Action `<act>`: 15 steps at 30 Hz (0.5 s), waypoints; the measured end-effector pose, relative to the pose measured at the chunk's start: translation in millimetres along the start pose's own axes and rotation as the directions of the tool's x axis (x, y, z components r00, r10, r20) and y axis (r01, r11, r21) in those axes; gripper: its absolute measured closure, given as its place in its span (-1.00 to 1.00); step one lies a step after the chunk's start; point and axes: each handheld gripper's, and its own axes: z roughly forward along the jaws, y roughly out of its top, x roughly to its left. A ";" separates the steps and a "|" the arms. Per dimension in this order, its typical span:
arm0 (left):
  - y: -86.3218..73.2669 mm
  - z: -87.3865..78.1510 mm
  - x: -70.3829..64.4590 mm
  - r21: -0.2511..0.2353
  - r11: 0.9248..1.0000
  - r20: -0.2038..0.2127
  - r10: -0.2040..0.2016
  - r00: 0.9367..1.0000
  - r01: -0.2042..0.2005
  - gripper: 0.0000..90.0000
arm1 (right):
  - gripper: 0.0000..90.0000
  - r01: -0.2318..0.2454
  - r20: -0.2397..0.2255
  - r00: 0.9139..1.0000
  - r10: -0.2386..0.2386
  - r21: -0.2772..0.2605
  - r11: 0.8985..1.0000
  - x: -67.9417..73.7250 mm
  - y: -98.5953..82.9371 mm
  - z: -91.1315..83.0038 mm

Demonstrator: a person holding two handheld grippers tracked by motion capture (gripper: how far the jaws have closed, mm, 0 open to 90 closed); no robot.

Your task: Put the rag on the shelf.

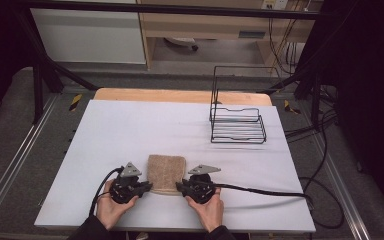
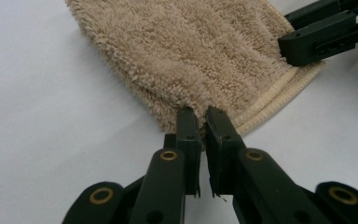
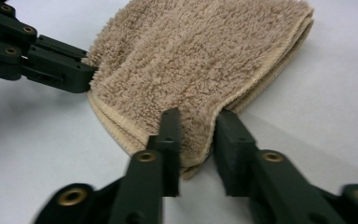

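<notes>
Folded beige towel (image 1: 166, 173) lay flat on the white table sheet (image 1: 130, 130), near the sheet's front edge and about midway along it. Black wire rack (image 1: 237, 122) stood well apart from the towel, toward the far right of the sheet, beyond the towel from the person's side.

Left gripper (image 1: 147, 188) sat at the towel's near-left corner, held by the left hand (image 1: 112, 205). In the left gripper view its jaws were drawn almost together, pinching the towel's (image 2: 191, 56) corner edge between the tips (image 2: 204, 122); only a thin slit stood between them.

Right gripper (image 1: 179, 186) sat at the towel's near-right corner, held by the right hand (image 1: 207, 207). In the right gripper view its jaws (image 3: 198, 122) stood apart, straddling the folded corner of the towel (image 3: 200, 56), pile bulging up between them; the layers did not look squeezed.

Both grippers pointed inward toward the towel, facing each other across its near edge. Each gripper's cable trailed off over the sheet, away from the towel.
</notes>
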 end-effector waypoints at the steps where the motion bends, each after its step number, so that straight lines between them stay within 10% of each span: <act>1: 0.0 -0.1 0.1 -0.001 1.000 -0.001 0.002 1.000 -0.002 0.86 | 0.79 -0.008 -0.001 1.000 0.008 0.003 1.000 0.0 0.1 0.2; 11: 2.1 -4.1 -9.3 -0.026 1.000 0.069 -0.002 0.998 0.004 0.84 | 0.93 -0.007 -0.038 0.999 0.008 0.026 1.000 -4.8 13.8 -17.0; 15: 5.2 -6.2 -18.0 -0.044 0.999 0.097 0.022 0.995 -0.018 0.50 | 0.93 0.038 -0.042 0.999 -0.034 0.084 0.996 -13.1 25.4 -33.8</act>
